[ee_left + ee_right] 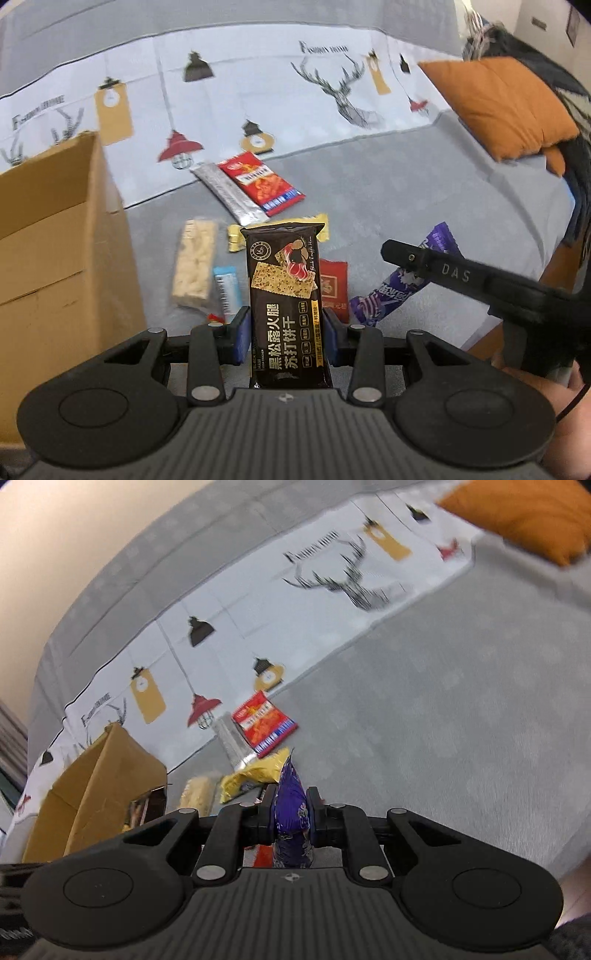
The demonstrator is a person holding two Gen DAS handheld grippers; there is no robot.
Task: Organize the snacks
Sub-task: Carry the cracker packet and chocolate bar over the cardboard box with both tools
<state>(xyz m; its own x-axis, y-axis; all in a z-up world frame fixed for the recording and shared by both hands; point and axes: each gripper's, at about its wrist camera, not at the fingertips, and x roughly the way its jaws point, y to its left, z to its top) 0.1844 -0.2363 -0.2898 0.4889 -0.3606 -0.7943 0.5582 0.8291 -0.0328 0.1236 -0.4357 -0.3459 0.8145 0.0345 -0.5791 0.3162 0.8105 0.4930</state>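
My left gripper is shut on a black cracker packet and holds it upright above the grey bed. My right gripper is shut on a purple snack packet; the same packet and the right gripper's finger show at the right of the left wrist view. An open cardboard box stands at the left, and it also shows in the right wrist view. Loose snacks lie on the bed: a red packet, a silver packet, a pale nougat bar, a yellow packet, a small red pouch.
An orange cushion lies at the far right on the bed. A white printed sheet with deer and lamps runs along the back. A small blue-white wrapper lies beside the nougat bar.
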